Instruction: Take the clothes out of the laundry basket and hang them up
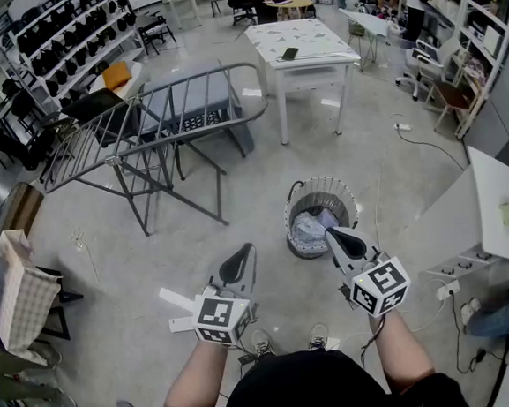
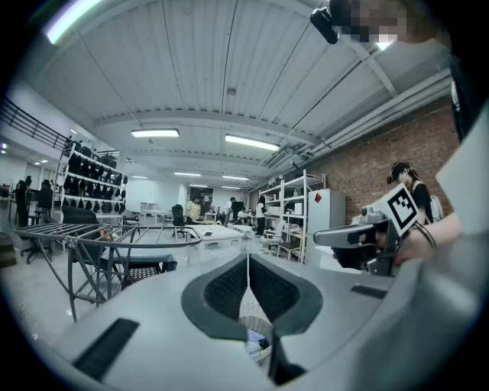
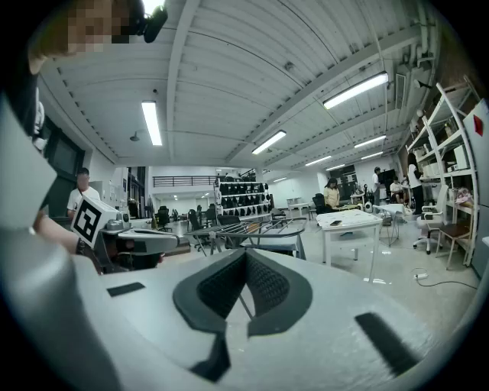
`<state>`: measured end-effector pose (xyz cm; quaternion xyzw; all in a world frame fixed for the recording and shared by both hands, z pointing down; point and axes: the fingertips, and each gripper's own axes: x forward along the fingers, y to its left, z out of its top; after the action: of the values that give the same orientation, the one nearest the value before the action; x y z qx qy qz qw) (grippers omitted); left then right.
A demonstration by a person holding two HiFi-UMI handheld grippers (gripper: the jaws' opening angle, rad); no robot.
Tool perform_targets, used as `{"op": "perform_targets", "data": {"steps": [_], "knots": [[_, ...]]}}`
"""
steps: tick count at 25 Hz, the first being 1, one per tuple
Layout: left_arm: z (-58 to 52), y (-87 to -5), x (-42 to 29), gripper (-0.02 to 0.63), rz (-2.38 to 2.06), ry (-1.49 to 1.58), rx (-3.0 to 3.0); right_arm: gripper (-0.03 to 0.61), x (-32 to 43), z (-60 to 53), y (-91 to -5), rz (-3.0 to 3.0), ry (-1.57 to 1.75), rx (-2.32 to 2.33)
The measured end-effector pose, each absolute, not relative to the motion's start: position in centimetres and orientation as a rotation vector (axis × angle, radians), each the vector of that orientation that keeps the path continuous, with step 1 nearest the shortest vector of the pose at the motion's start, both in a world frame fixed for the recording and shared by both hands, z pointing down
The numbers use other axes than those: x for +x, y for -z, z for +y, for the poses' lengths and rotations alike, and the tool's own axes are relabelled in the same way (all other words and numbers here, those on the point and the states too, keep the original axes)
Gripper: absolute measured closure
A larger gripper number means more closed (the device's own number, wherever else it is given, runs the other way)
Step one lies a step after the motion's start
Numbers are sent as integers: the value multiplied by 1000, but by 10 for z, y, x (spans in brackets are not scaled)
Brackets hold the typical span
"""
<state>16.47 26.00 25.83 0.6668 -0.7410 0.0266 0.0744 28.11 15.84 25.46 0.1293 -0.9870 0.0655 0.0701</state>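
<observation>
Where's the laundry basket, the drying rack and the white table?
laundry basket [image 1: 324, 190]: head view, its far inside wall.
drying rack [image 1: 154, 118]: head view, its middle rods.
white table [image 1: 320, 46]: head view, bare tabletop.

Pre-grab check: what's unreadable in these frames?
- Head view: clothes in the laundry basket too small to count; right claw overlaps its near rim.
- Left gripper view: left claw hides all but a sliver of the basket.
- Right gripper view: basket out of frame; right claw hides the drying rack's legs.
</observation>
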Motion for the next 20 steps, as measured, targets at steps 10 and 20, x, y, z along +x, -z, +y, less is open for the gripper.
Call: {"op": "perform_targets", "data": {"steps": [10,20], "knots": [[268,-255,155,604,-2233,-55,1985,572,273,169,-250,-2983,-197,378],[274,-255,142,601,-2200,-23,2004,492,265,177,-247,-2994,-190,419]]}}
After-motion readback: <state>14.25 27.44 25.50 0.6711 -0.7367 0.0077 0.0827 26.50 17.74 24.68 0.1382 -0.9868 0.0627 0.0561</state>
